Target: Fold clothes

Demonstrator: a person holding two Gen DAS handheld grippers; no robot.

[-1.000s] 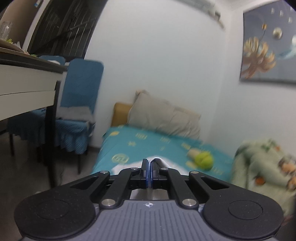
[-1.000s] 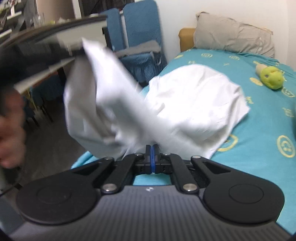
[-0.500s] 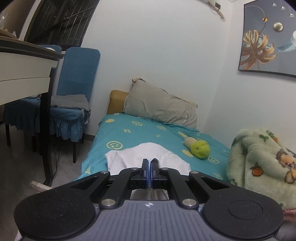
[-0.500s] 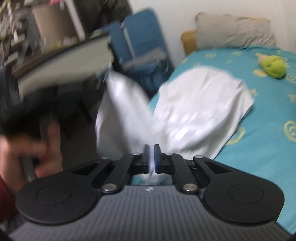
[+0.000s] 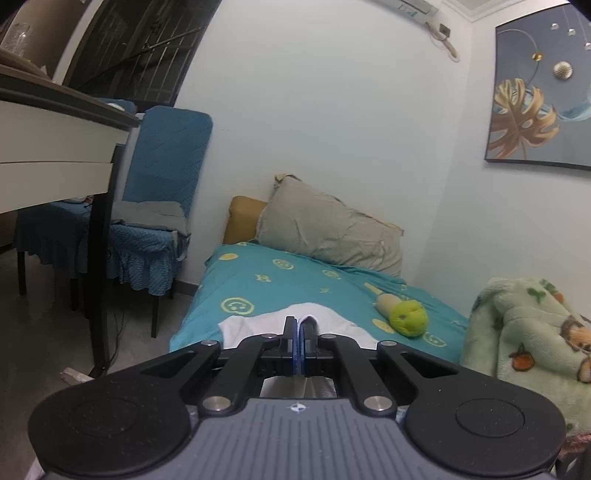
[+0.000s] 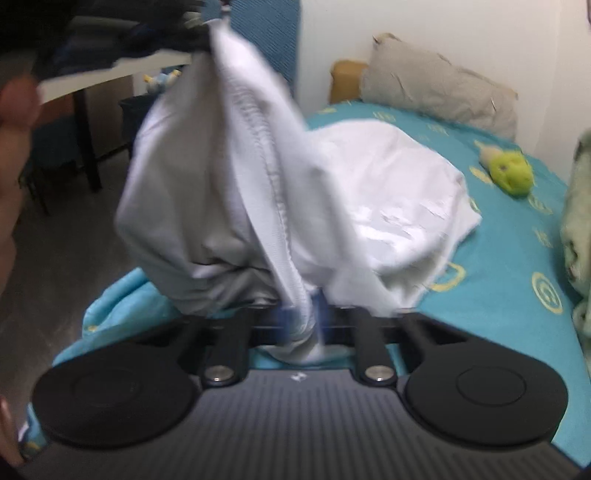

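**Q:** Garment position — where does the white garment [image 6: 369,192] lie?

**A:** Most of it is spread on the teal bed sheet [image 6: 517,251]. One part is lifted off the bed edge and stretches up to the left gripper [image 6: 199,33], seen blurred at the top of the right wrist view, where the cloth's upper end meets it. In the left wrist view the same garment [image 5: 258,325] shows only as a white patch just beyond the fingertips.

**Q:** How do the fingers of the left gripper [image 5: 298,325] stand?

**A:** Pressed together, blue pads meeting. Whether cloth is pinched there, its own view does not show clearly.

**Q:** And the right gripper [image 6: 301,317]?

**A:** Its jaws have just been closing, with a ribbed fold of the garment between them; the fold runs down into the narrow gap. The picture is motion-blurred, but the pads appear to pinch it.

**Q:** What else is in the field?

**A:** A grey pillow [image 5: 332,236] at the head of the bed, a green plush toy [image 5: 406,317] on the sheet, well apart from the garment, a patterned blanket [image 5: 524,332] at the right, and a blue chair [image 5: 162,177] beside a desk [image 5: 55,122].
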